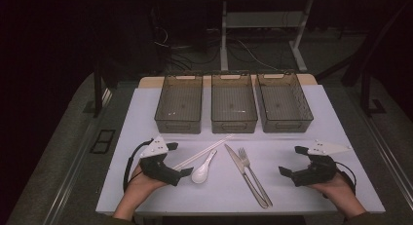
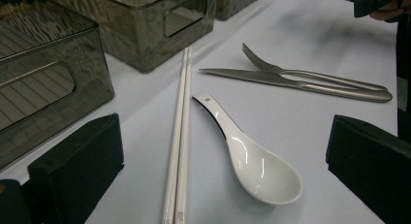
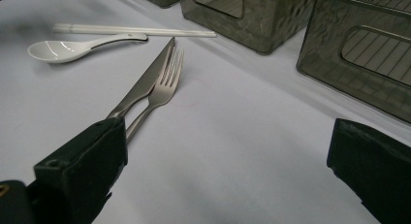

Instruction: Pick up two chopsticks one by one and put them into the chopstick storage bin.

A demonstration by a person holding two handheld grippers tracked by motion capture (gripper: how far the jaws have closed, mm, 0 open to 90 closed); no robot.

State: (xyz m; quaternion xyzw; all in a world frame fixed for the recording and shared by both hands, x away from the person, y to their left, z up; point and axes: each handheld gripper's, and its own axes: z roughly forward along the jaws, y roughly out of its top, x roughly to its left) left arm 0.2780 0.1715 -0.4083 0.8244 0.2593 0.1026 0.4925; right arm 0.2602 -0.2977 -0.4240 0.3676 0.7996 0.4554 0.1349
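Observation:
On the white table top (image 1: 292,200) lie a pair of white chopsticks (image 1: 202,152), a white ceramic spoon (image 1: 203,170), a steel knife (image 1: 243,174) and a steel fork (image 1: 254,174). My left gripper (image 1: 179,159) rests at the left, open and empty, its jaws pointing at the spoon (image 2: 257,166) and chopsticks (image 2: 180,136). At the right my right gripper (image 1: 291,160) stands open with nothing between its jaws, facing the knife (image 3: 145,81) and fork (image 3: 162,90). Both grippers are apart from the cutlery.
Three smoky see-through bins stand in a row behind the cutlery: left (image 1: 178,123), middle (image 1: 234,123) and right (image 1: 288,124), nothing visible inside. The table's front edge runs just ahead of the person's wrists. Dark floor, cables and a desk frame lie beyond.

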